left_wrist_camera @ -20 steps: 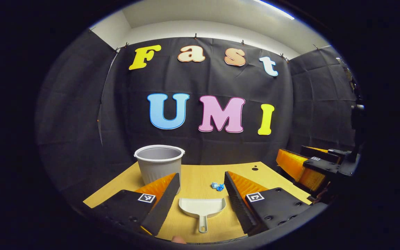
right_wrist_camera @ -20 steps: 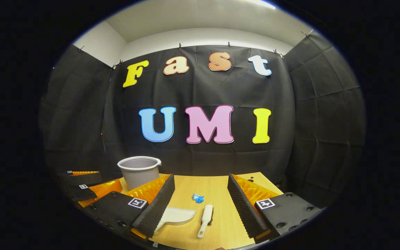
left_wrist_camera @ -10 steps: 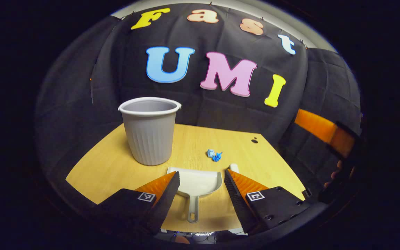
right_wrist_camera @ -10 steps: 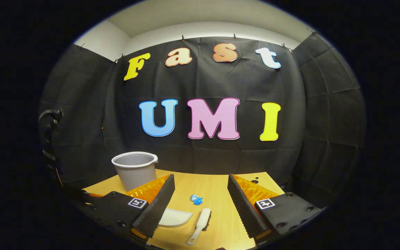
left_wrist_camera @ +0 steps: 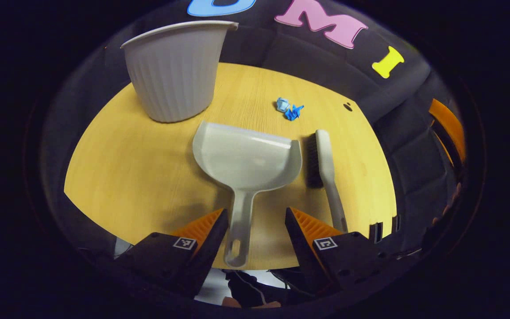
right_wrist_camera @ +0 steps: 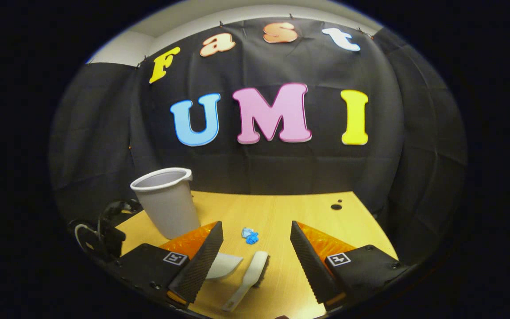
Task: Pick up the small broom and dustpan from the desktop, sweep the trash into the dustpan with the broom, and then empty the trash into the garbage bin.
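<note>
A pale dustpan (left_wrist_camera: 248, 155) lies flat on the wooden desktop (left_wrist_camera: 140, 164), its handle pointing toward me. My left gripper (left_wrist_camera: 255, 221) hangs open above that handle's end, one finger on either side and apart from it. Right of the pan lies the small broom (left_wrist_camera: 323, 164), bristles facing the pan. Crumpled blue trash (left_wrist_camera: 288, 109) sits beyond them. The grey garbage bin (left_wrist_camera: 173, 71) stands at the back left. In the right gripper view, my right gripper (right_wrist_camera: 255, 241) is open above the broom (right_wrist_camera: 250, 277), with the dustpan (right_wrist_camera: 224, 265), trash (right_wrist_camera: 249, 235) and bin (right_wrist_camera: 166, 201) to its left.
A small dark hole (right_wrist_camera: 336, 207) marks the desktop's far right corner. The other gripper and its cables (right_wrist_camera: 100, 232) show at the left edge of the right gripper view. The desktop's near edge (left_wrist_camera: 255, 266) runs just under my left gripper's fingers.
My left gripper has tilted down and come in over the dustpan's handle, so the desk looms larger. My right gripper has tipped slightly downward toward the broom. Both stay open.
</note>
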`<state>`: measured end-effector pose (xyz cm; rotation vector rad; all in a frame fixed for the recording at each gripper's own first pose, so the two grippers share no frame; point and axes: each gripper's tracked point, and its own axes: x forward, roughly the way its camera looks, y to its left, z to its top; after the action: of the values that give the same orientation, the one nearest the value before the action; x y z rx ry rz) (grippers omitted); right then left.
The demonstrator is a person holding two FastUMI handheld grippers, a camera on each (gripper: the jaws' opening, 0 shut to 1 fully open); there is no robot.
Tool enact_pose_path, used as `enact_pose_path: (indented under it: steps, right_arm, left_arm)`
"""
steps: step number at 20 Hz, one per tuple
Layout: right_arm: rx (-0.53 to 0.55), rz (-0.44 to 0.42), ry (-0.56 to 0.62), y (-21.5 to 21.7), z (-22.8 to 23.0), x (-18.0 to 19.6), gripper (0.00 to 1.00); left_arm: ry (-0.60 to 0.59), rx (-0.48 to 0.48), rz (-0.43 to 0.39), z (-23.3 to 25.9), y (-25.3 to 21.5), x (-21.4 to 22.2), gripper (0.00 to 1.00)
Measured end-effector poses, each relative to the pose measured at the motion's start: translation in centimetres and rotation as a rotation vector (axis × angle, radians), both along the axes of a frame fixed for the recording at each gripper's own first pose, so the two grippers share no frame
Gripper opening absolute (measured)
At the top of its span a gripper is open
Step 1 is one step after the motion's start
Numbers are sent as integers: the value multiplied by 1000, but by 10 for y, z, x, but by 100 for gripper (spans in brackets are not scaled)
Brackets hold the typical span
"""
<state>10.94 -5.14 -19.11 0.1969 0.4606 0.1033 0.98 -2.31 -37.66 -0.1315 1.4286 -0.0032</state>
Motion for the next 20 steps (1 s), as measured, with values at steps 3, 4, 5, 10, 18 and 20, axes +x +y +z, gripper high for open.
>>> enact_pose_path:
  steps: [3, 4, 5, 10, 18, 20]
  right_arm:
    - [58, -1, 115, -6, -46, -7, 98]
    - [62, -7, 164, -10, -65, -13, 96]
    - [83, -7, 217, -11, -82, -20, 95]
    - [140, 11, 359, 0, -111, -41, 96]
    - [154, 99, 510, 38, -124, -65, 94]
    - [157, 99, 579, 45, -139, -69, 94]
  left_arm:
    - [127, 52, -17, -32, 5, 2, 80]
    - [165, 79, -36, -38, 9, 4, 80]
    - [194, 101, -55, -45, 12, 5, 80]
    - [304, 131, -111, -66, 6, 25, 79]
    - [333, 127, -196, -67, 12, 27, 29]
    - [311, 103, -201, -67, 13, 27, 30]
